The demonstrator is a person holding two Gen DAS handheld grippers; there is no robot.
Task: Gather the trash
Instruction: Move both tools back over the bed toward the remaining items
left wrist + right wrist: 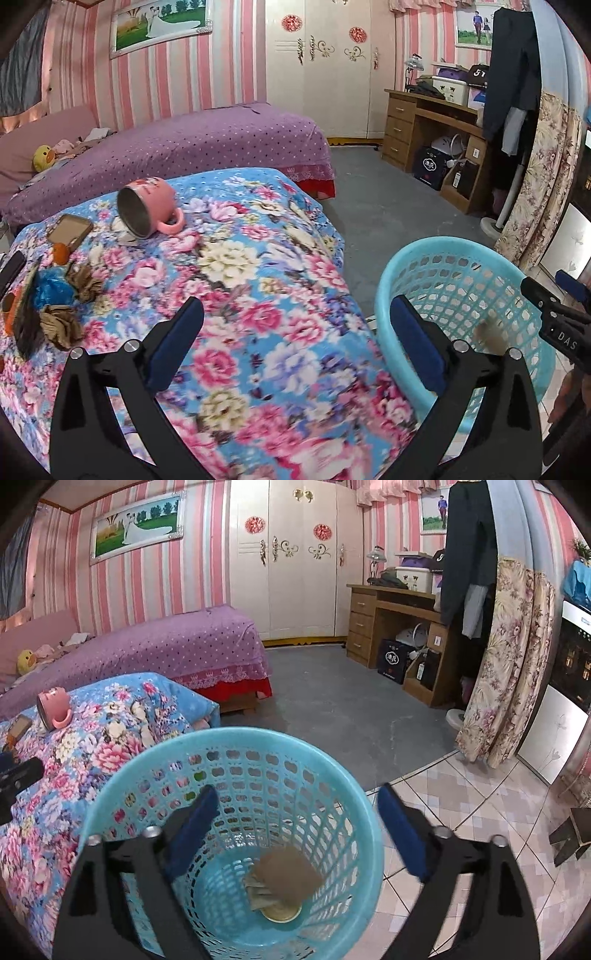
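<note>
My right gripper, jaws spread and empty, hangs over the blue wastebasket holding brown paper. My left gripper, likewise agape, hovers above the floral bedspread; crumpled brown wrappers lie at its left.
</note>
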